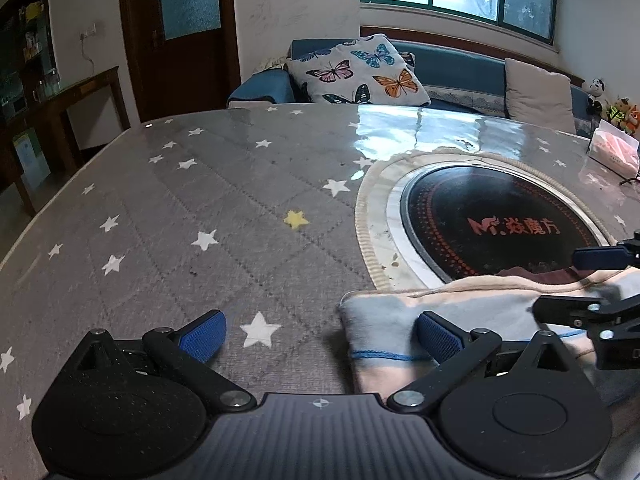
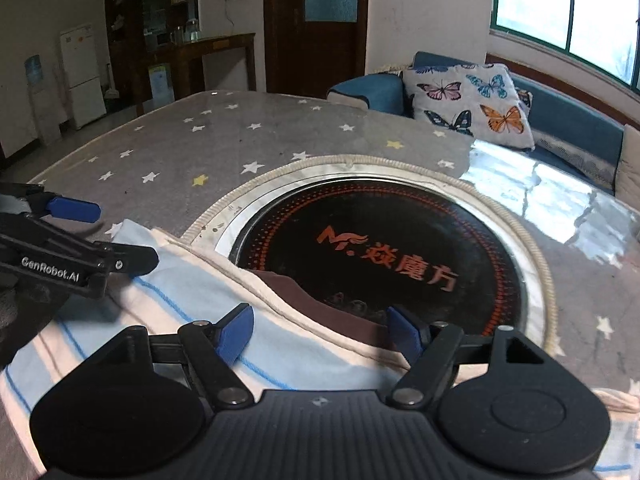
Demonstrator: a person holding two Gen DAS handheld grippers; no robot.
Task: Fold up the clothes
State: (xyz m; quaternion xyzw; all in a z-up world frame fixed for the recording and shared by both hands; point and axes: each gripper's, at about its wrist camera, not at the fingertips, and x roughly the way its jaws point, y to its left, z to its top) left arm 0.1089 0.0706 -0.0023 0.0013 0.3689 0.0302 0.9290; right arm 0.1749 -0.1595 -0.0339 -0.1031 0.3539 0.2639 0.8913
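Over folded garment (image 1: 460, 312), L claw (image 1: 320, 336) & R claw (image 2: 320, 332) both spread wide, nothing gripped.

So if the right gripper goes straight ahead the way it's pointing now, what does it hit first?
Probably the folded cloth just ahead of the right gripper, whose jaws are open; beyond it lies the black round cooktop. Depth is hard to judge.

One garment (image 2: 192, 300), two grippers (image 1: 320, 336), two cushions (image 1: 360, 70)
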